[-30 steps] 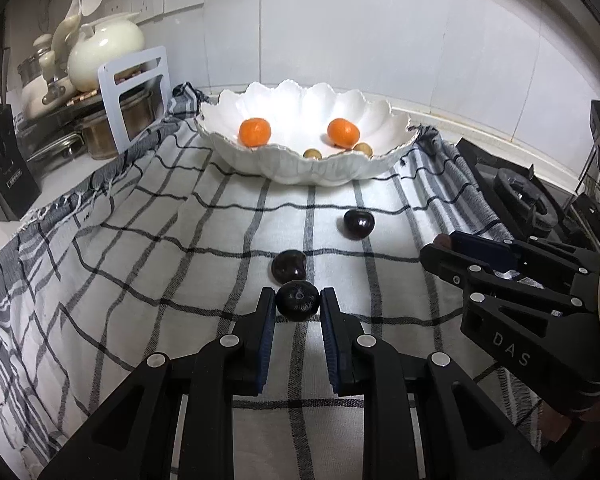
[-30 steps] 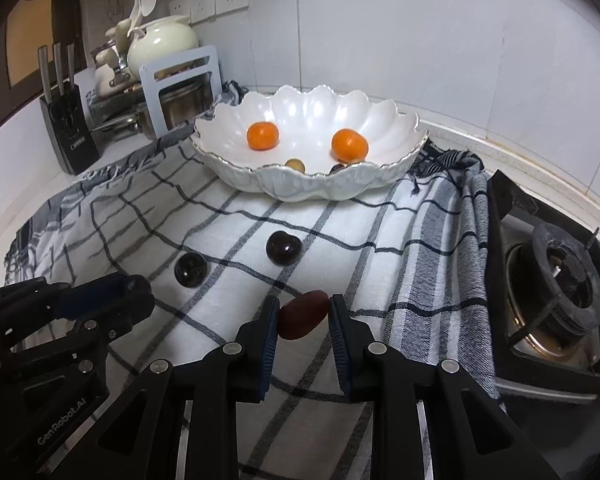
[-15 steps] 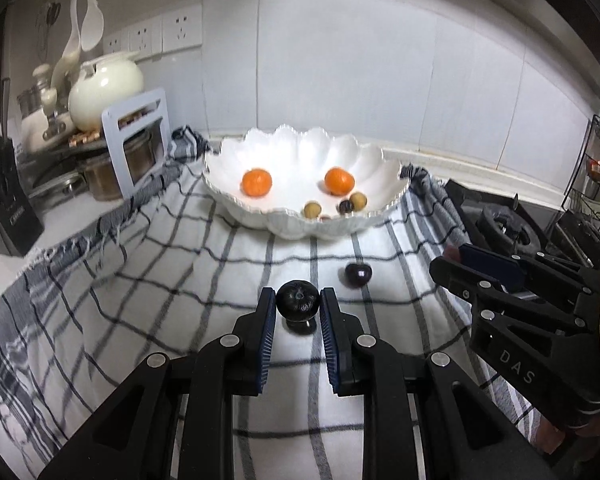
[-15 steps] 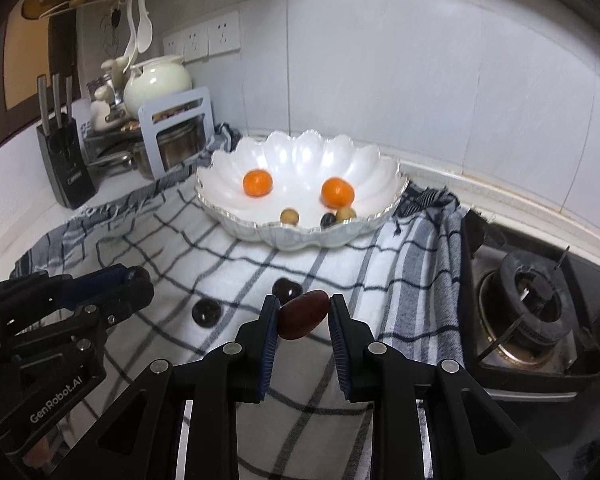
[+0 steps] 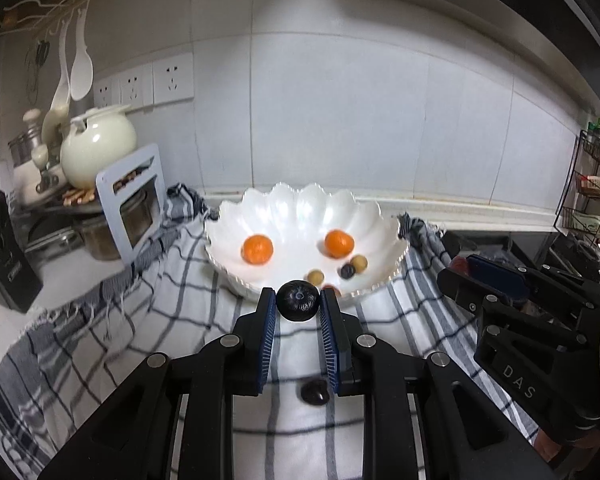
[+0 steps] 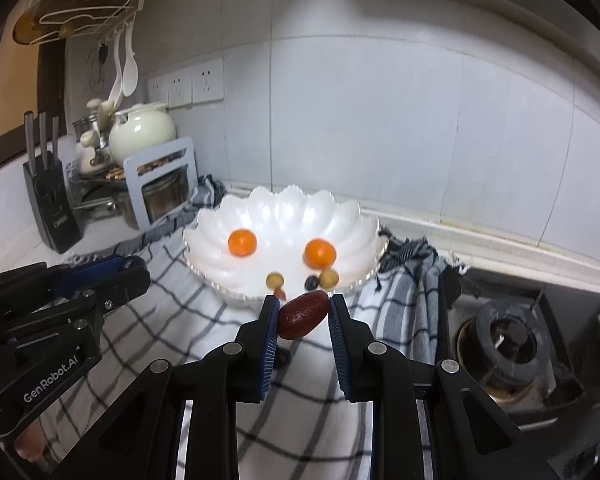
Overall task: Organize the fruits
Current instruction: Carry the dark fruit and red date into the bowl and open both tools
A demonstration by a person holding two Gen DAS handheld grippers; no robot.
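Note:
My left gripper [image 5: 298, 307] is shut on a dark round plum [image 5: 298, 306] and holds it in the air just short of the white scalloped bowl [image 5: 300, 208]. My right gripper [image 6: 303, 314] is shut on a reddish-brown oval fruit [image 6: 302, 314], also raised in front of the bowl [image 6: 284, 208]. The bowl holds two oranges [image 5: 257, 249] [image 5: 339, 243] and several small fruits [image 5: 315, 277]. One dark fruit [image 5: 315, 392] lies on the checked cloth [image 5: 140, 312] below my left gripper. The right gripper also shows at the right of the left wrist view [image 5: 466, 270].
A pale blue rack with pots [image 5: 134, 204], a cream teapot [image 5: 98, 146] and a knife block [image 6: 50, 200] stand at the left. A gas burner [image 6: 508, 336] sits at the right. Tiled wall with sockets [image 5: 172, 82] runs behind the bowl.
Both grippers have risen from the cloth with their fruits and moved toward the bowl. The bowl now sits just beyond the fingertips.

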